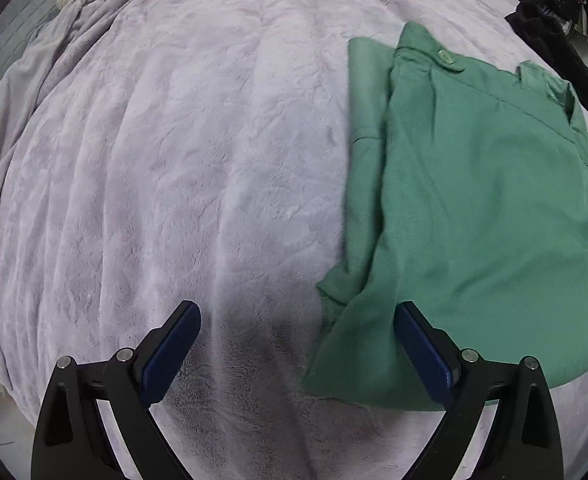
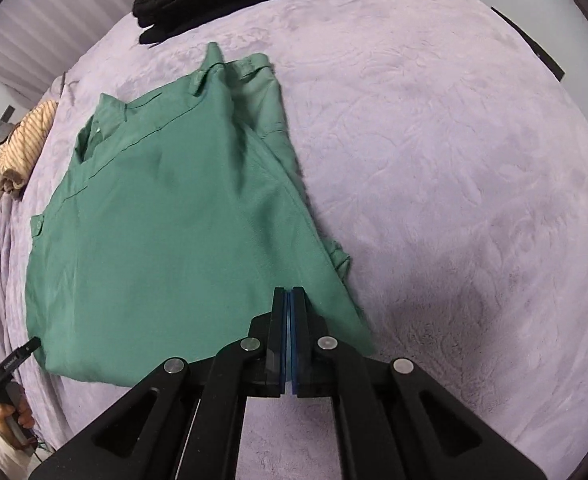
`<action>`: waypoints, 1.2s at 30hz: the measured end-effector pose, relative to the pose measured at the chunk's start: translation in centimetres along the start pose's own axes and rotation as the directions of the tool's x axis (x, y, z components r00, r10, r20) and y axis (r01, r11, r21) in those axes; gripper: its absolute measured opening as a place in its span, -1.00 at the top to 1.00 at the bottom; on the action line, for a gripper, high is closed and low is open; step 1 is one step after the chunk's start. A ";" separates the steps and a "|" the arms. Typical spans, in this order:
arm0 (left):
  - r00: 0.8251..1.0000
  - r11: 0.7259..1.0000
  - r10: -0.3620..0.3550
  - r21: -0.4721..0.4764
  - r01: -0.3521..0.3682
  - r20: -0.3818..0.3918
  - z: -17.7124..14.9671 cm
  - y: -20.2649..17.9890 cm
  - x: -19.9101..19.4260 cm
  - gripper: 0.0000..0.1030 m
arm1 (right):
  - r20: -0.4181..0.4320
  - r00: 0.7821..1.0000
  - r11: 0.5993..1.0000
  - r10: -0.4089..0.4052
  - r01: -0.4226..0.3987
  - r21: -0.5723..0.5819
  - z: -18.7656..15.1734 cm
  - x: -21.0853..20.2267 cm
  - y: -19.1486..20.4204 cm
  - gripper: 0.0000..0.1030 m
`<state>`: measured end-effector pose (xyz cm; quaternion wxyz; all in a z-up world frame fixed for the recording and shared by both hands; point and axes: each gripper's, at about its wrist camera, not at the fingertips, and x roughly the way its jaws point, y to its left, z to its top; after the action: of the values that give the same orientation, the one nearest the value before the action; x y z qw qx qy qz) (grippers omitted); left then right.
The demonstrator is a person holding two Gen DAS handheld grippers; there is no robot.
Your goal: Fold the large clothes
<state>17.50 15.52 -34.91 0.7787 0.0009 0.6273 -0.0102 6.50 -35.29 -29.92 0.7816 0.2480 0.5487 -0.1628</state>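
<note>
**Green trousers half folded: near edge at risk of slipping**

The right gripper (image 2: 290, 292) has its jaws pressed together over the near edge of the trousers (image 2: 182, 220). Whether any cloth is actually pinched between the pads cannot be told, since the blades hide the contact. The left gripper (image 1: 295, 312) is spread wide and holds nothing; its right finger (image 1: 421, 352) hovers over the near corner of the trousers (image 1: 473, 220), its left finger over bare blanket (image 1: 154, 160).

The trousers lie on the blanket just ahead of the right gripper and ahead-right of the left one. Their long axis runs away from both grippers, with the waistband and button (image 1: 443, 56) at the far end and the folded edge nearest.

Likely risks, as a judgement:
- If the right gripper pulls with only a thin bite of cloth, the edge may slide out and the layers shear apart.
- The under-layer already peeks out along the side; a one-sided lift would probably skew it further.
- The plush blanket may drag the lowest layer and bunch it.
</note>
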 end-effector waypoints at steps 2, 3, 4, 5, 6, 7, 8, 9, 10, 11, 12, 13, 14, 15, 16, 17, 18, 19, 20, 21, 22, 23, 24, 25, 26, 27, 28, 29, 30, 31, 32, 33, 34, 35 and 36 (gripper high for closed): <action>0.999 0.999 -0.015 -0.042 0.013 -0.040 -0.6 1.0 1.5 -0.92 | -0.038 0.998 0.995 0.053 -0.049 0.091 -0.1 1.6 -1.8 1.00; 0.998 0.998 -0.024 -0.059 0.021 -0.051 -0.8 1.5 1.8 -0.93 | -0.051 0.994 0.986 0.093 -0.084 0.147 -0.2 2.5 -2.9 1.00; 0.998 0.997 -0.035 -0.076 0.031 -0.052 -1.1 2.1 1.7 -0.93 | -0.048 0.992 0.979 0.115 -0.105 0.178 -0.1 2.9 -2.9 1.00; 0.998 0.996 -0.033 -0.085 0.028 -0.050 -1.4 2.5 1.4 -0.93 | -0.044 0.991 0.974 0.125 -0.114 0.195 -0.2 2.7 -3.2 1.00; 0.999 0.996 -0.024 -0.087 0.020 -0.048 -1.6 3.1 1.2 -0.93 | -0.039 0.991 0.972 0.128 -0.118 0.202 -0.3 2.3 -3.1 1.00; 0.999 0.996 -0.016 -0.090 0.012 -0.047 -1.9 3.6 0.9 -0.93 | -0.035 0.991 0.972 0.126 -0.117 0.203 -0.6 1.8 -3.2 1.00; 0.999 0.995 0.000 -0.097 -0.005 -0.051 -2.2 4.2 0.7 -0.93 | -0.036 0.992 0.973 0.119 -0.110 0.201 -0.7 1.4 -3.1 1.00; 0.998 0.994 0.025 -0.104 -0.031 -0.057 -2.4 4.9 0.6 -0.93 | -0.038 0.993 0.974 0.112 -0.102 0.203 -0.9 1.1 -3.1 1.00; 0.996 0.992 0.052 -0.110 -0.059 -0.068 -2.7 5.6 0.7 -0.93 | -0.041 0.994 0.973 0.106 -0.095 0.211 -1.2 0.8 -3.1 1.00; 0.994 0.990 0.070 -0.120 -0.079 -0.082 -3.1 6.3 0.7 -0.93 | -0.044 0.994 0.971 0.099 -0.087 0.222 -1.3 0.5 -3.3 1.00; 0.994 0.988 0.067 -0.132 -0.078 -0.090 -3.5 7.2 0.6 -0.93 | -0.048 0.995 0.969 0.093 -0.079 0.235 -1.7 0.1 -3.4 0.94; 0.994 0.988 0.057 -0.141 -0.069 -0.091 -4.0 7.6 0.3 -0.92 | -0.053 0.994 0.967 0.094 -0.078 0.244 -2.0 -0.1 -3.5 0.94; 0.995 0.988 0.053 -0.140 -0.065 -0.089 -4.4 8.0 -0.1 -0.92 | -0.064 0.993 0.964 0.102 -0.083 0.253 -2.3 -0.4 -3.4 0.93; 0.995 0.990 0.052 -0.126 -0.062 -0.085 -4.9 8.0 -0.8 -0.92 | -0.075 0.991 0.962 0.115 -0.092 0.257 -2.7 -0.8 -3.1 0.93; 0.996 0.992 0.046 -0.110 -0.055 -0.082 -5.1 7.6 -1.4 -0.92 | -0.080 0.989 0.962 0.123 -0.099 0.254 -2.8 -0.6 -2.5 0.93; 0.996 0.995 0.037 -0.093 -0.044 -0.077 -5.5 7.2 -2.0 -0.92 | -0.084 0.988 0.963 0.129 -0.105 0.248 -3.2 -1.0 -2.0 0.93; 0.997 0.997 0.024 -0.073 -0.029 -0.071 -6.0 6.6 -2.7 -0.92 | -0.089 0.986 0.964 0.142 -0.117 0.241 -3.6 -1.3 -1.3 0.93; 0.998 0.998 0.013 -0.059 -0.017 -0.065 -6.3 6.1 -3.3 -0.92 | -0.095 0.984 0.963 0.154 -0.128 0.237 -4.0 -1.5 -0.7 0.92; 0.998 0.999 0.007 -0.047 -0.009 -0.058 -6.5 5.6 -4.0 -0.92 | -0.104 0.980 0.962 0.167 -0.139 0.235 -4.4 -1.6 0.2 0.90; 0.999 0.999 0.002 -0.037 -0.004 -0.053 -6.6 4.9 -4.7 -0.93 | -0.117 0.976 0.961 0.182 -0.151 0.232 -4.9 -1.6 1.1 0.80; 0.999 1.000 -0.007 -0.030 0.006 -0.051 -7.2 4.5 -5.4 -0.92 | -0.124 0.974 0.960 0.191 -0.160 0.228 -5.3 -1.6 1.9 0.54; 0.999 0.999 -0.022 -0.027 0.020 -0.050 -7.5 3.9 -5.9 -0.92 | -0.130 0.971 0.960 0.201 -0.169 0.222 -5.6 -1.6 2.8 0.32; 0.998 0.999 -0.035 -0.025 0.033 -0.050 -7.1 2.9 -6.2 -0.93 | -0.135 0.969 0.961 0.205 -0.174 0.214 -6.1 -1.7 3.8 -0.10; 0.998 0.999 -0.040 -0.024 0.039 -0.047 -7.3 2.5 -6.7 -0.93 | -0.136 0.969 0.962 0.208 -0.178 0.205 -6.4 -1.8 4.6 -0.20; 0.998 0.999 -0.040 -0.022 0.039 -0.041 -7.1 1.8 -7.1 -0.93 | -0.141 0.966 0.963 0.215 -0.186 0.193 -6.7 -1.8 5.5 -0.20; 0.999 0.999 -0.034 -0.020 0.033 -0.030 -7.3 1.4 -7.9 -0.93 | -0.153 0.962 0.964 0.224 -0.196 0.183 -7.0 -1.7 6.4 -0.20; 0.999 0.999 -0.028 -0.019 0.028 -0.019 -7.6 1.2 -8.3 -0.93 | -0.160 0.960 0.963 0.231 -0.202 0.177 -7.3 -1.8 7.2 -0.20; 1.000 0.999 -0.029 -0.016 0.029 -0.008 -7.8 1.1 -8.7 -0.93 | -0.166 0.957 0.963 0.238 -0.210 0.171 -7.5 -1.8 8.0 -0.20; 0.999 0.999 -0.032 -0.017 0.032 -0.002 -7.8 1.1 -9.1 -0.93 | -0.173 0.954 0.963 0.244 -0.217 0.162 -7.8 -1.8 8.8 -0.20; 0.999 0.999 -0.034 -0.018 0.034 -0.001 -7.7 0.6 -9.5 -0.97 | -0.178 0.953 0.964 0.245 -0.219 0.153 -7.9 -1.8 9.5 -0.20; 1.000 0.999 -0.031 -0.017 0.031 -0.001 -7.9 0.6 -9.7 -0.99 | -0.180 0.953 0.965 0.245 -0.221 0.142 -8.1 -1.9 10.2 -0.22; 1.000 1.000 -0.029 -0.012 0.029 0.002 -8.1 1.1 -9.9 -0.99 | -0.179 0.952 0.964 0.249 -0.227 0.136 -8.2 -2.0 10.7 -0.29; 0.999 0.999 -0.032 -0.007 0.032 0.004 -7.8 1.3 -9.7 -0.99 | -0.176 0.951 0.964 0.253 -0.232 0.133 -8.3 -2.1 11.1 -0.39; 0.999 0.999 -0.039 -0.006 0.039 0.005 -7.7 1.6 -9.7 -0.99 | -0.173 0.950 0.962 0.260 -0.239 0.132 -8.4 -2.2 11.6 -0.44; 0.999 0.999 -0.051 -0.006 0.051 0.006 -7.7 1.7 -9.9 -0.99 | -0.171 0.949 0.961 0.266 -0.246 0.130 -8.5 -2.4 12.1 -0.50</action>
<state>7.86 17.43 -26.88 0.7799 -0.0178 0.6250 -0.0281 5.44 -20.50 -27.52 0.7267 0.3727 0.5733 -0.0650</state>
